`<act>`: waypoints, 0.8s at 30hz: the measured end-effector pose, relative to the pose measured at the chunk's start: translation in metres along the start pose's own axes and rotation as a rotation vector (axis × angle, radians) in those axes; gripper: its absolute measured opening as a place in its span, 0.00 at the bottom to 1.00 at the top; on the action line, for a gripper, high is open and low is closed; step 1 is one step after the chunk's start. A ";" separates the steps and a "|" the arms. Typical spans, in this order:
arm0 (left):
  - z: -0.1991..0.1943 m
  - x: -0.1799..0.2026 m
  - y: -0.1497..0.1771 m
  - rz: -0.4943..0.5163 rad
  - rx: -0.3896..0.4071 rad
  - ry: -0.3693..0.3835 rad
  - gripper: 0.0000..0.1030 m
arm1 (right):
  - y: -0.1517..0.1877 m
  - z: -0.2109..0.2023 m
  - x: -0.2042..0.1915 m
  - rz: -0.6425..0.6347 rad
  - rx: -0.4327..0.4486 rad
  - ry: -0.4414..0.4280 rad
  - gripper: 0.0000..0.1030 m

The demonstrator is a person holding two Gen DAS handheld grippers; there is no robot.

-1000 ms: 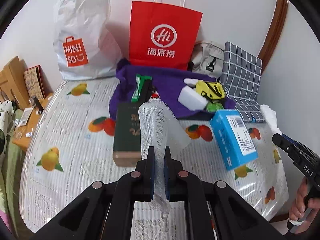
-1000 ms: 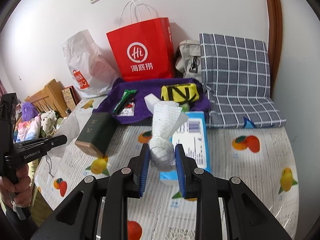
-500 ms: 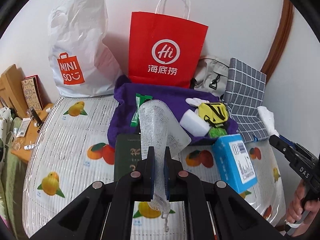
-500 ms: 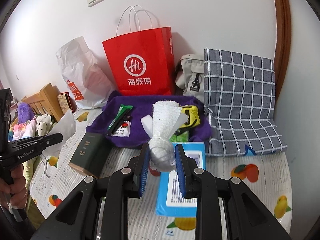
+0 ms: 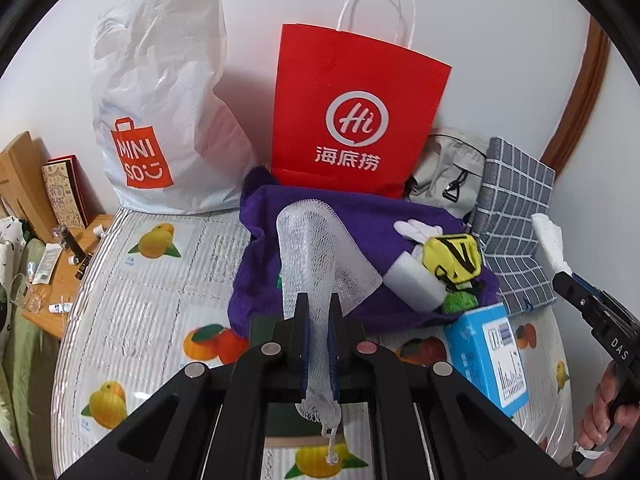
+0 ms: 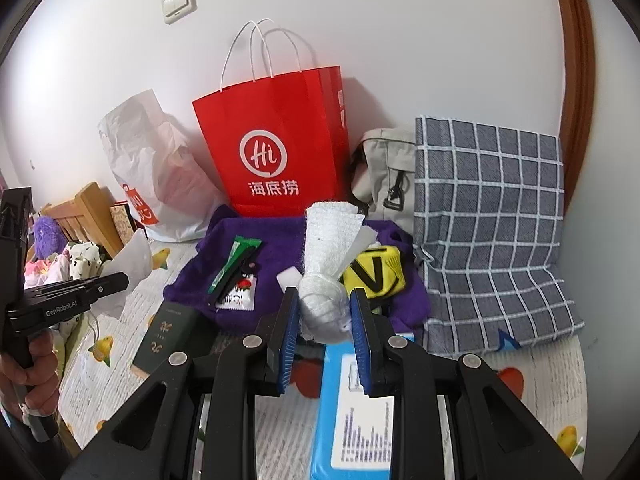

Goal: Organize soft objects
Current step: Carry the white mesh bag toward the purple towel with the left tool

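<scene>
My left gripper [image 5: 318, 320] is shut on a white mesh net sleeve [image 5: 316, 256] that stands up between the pads, held above the table. My right gripper [image 6: 325, 314] is shut on a knotted white cloth bundle [image 6: 326, 276] with a fanned top. Ahead of both lies a purple towel [image 5: 360, 220] holding a yellow pouch [image 5: 454, 254], a white block [image 5: 414, 286], white gloves [image 5: 418, 230] and a green ball [image 5: 458, 302]. In the right wrist view the towel [image 6: 260, 232] also holds a green packet [image 6: 234, 260] and a small printed packet [image 6: 240, 294].
A red paper bag [image 5: 356, 120] and a white Miniso bag [image 5: 160, 120] stand against the wall. A blue box [image 5: 490, 356], a dark green box [image 6: 168, 332], a checked cushion [image 6: 488, 220] and a grey bag [image 6: 384, 176] sit on the fruit-print tablecloth [image 5: 132, 312].
Both grippers have risen and drawn nearer the towel and wall while still holding their items; the green box and blue box now sit lower in view.
</scene>
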State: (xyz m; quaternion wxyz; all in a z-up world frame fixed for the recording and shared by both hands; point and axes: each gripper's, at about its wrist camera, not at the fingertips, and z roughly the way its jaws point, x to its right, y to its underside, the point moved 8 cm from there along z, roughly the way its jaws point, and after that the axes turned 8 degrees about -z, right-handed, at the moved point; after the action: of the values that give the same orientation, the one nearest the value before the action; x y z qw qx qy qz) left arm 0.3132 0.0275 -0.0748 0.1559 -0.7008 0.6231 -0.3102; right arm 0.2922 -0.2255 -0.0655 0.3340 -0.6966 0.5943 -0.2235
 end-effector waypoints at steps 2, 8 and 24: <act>0.005 -0.001 -0.007 -0.003 0.001 -0.001 0.07 | -0.005 0.007 -0.001 0.000 0.003 -0.006 0.25; 0.020 -0.003 -0.027 -0.003 0.006 -0.012 0.08 | -0.022 0.028 -0.006 -0.001 0.014 -0.031 0.25; 0.086 0.006 -0.057 -0.025 -0.060 0.030 0.08 | -0.055 0.109 -0.026 -0.017 -0.019 -0.097 0.26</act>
State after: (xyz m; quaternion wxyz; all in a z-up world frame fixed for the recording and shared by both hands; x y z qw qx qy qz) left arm 0.4114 0.0176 -0.1043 0.1217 -0.7080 0.6257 -0.3039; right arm 0.4020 -0.1744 -0.0969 0.3539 -0.7148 0.5734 -0.1868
